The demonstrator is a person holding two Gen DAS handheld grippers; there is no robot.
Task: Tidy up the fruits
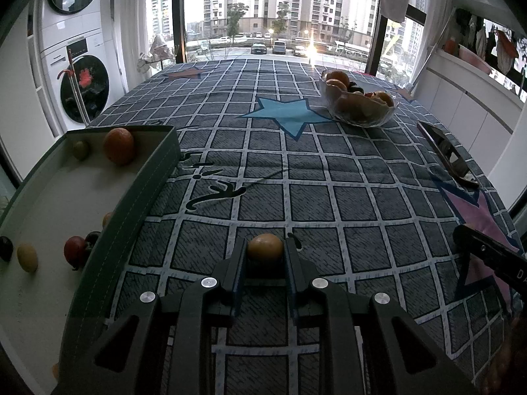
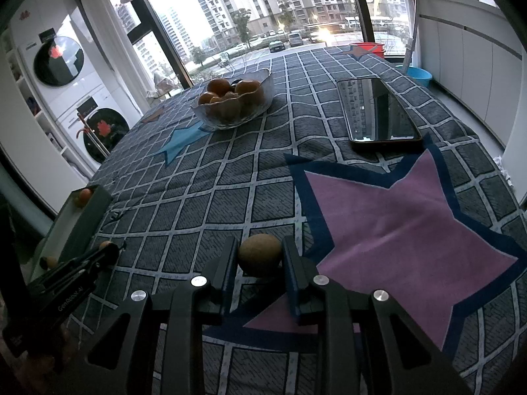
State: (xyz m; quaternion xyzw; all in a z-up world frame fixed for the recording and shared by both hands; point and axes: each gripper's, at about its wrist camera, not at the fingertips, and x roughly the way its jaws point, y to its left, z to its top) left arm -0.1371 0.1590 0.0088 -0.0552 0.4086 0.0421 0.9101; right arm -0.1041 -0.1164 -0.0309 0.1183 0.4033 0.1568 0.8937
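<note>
My left gripper [image 1: 265, 252] grasps a small round yellow-brown fruit [image 1: 265, 249] above the checked cloth [image 1: 329, 177]. My right gripper [image 2: 259, 256] clamps a dull brown oval fruit [image 2: 260, 254]. Beyond, the green tray [image 1: 145, 191] holds loose fruits; farther, a glass bowl [image 1: 359, 107] of oranges.

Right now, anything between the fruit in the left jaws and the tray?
Only the tray's own near wall. The left gripper is shut on a small yellow-brown fruit just right of the tray, with bare cloth between them. The fruit must clear that wall; nothing else blocks it.
</note>
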